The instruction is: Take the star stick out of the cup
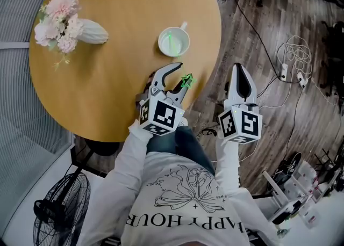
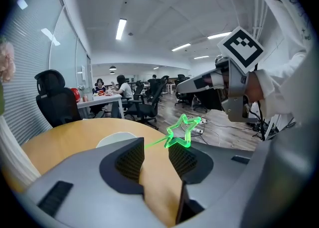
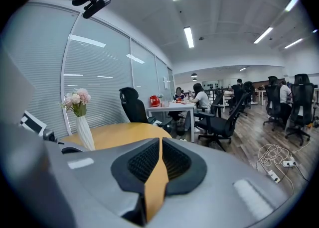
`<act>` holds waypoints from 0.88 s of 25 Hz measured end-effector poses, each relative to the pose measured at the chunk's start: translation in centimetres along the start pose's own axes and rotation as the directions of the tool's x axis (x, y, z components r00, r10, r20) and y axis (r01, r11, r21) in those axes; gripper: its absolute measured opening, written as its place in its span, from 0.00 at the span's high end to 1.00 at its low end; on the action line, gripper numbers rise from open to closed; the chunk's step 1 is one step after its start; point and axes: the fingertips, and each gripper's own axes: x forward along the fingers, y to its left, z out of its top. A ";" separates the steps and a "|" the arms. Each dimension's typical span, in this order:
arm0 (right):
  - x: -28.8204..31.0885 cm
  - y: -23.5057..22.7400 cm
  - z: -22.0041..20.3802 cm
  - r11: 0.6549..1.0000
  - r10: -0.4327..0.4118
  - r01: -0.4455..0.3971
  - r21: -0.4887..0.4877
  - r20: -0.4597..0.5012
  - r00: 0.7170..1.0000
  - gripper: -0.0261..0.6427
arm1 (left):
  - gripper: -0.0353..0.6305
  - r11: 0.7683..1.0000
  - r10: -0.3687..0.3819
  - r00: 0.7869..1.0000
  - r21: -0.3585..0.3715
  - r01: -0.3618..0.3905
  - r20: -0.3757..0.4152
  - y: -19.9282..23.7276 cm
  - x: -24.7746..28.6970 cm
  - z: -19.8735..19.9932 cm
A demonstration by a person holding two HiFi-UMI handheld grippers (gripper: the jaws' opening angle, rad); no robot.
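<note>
Evidently little is done yet: the star stick (image 1: 186,81) seems to lean with its foot in the cup (image 1: 159,43) at upper centre, its star ungripped at the tips of the open left claw (image 1: 180,76), while the right claw (image 1: 239,67) hangs closed and empty beyond the tabletop (image 1: 107,94).

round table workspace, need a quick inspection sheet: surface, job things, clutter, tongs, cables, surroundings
surface: round wooden table, no spills seen
job's things: white cup near the table's right edge; green star stick leaning out of it
clutter: vase of pink flowers, left side
tongs: left tongs open, star just beyond their tips, not gripped; right tongs shut, empty, over the floor
cables: cables and a power strip on the floor
surroundings: fan, office chairs, people at a far desk
</note>
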 end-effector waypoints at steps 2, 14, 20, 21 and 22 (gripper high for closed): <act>0.1 -0.1 0.1 1.000 -0.001 0.001 0.000 0.000 1.000 0.94 | 0.76 1.000 0.017 1.000 -0.010 -0.017 0.010 0.4 0.0 0.2; 0.4 -0.3 0.4 1.000 -0.001 0.001 0.006 0.003 1.000 0.94 | 0.82 0.998 0.066 0.997 -0.012 -0.066 0.047 1.3 0.1 1.2; 0.4 -0.3 1.0 1.000 0.005 -0.005 0.006 0.012 1.000 0.94 | 0.86 0.993 0.114 0.990 -0.048 -0.110 0.081 2.5 -0.4 2.4; 0.4 -0.2 1.1 1.000 0.007 -0.007 0.006 0.014 1.000 0.94 | 0.87 0.992 0.121 0.989 -0.055 -0.116 0.085 2.7 -0.6 2.6; 0.4 -0.2 1.3 1.000 0.010 -0.010 0.006 0.016 1.000 0.94 | 0.87 0.990 0.129 0.988 -0.062 -0.124 0.088 2.9 -0.7 2.8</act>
